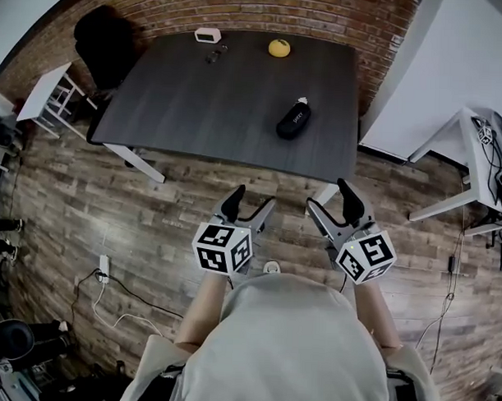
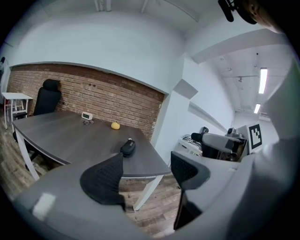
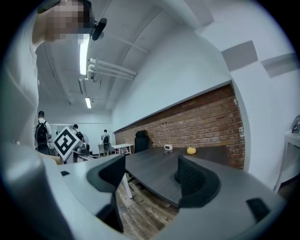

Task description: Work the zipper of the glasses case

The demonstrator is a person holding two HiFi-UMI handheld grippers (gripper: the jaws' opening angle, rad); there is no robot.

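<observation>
The black glasses case [image 1: 293,121] lies shut on the dark grey table [image 1: 205,112], toward its right near corner. In the left gripper view the glasses case [image 2: 128,147] shows beyond the left jaw. Both grippers hang over the wooden floor, short of the table's near edge and well apart from the case. My left gripper [image 1: 253,200] is open with nothing between its jaws, as the left gripper view [image 2: 147,176] also shows. My right gripper [image 1: 327,196] is open and empty too [image 3: 152,180]. In the right gripper view its right jaw hides most of the case.
At the table's far edge sit a yellow round object [image 1: 278,48], a small white clock [image 1: 207,35] and a small dark item [image 1: 216,52]. A black chair [image 1: 104,38] stands at the far left corner. A white desk [image 1: 474,162] with cables is at right, a power strip [image 1: 103,268] on the floor.
</observation>
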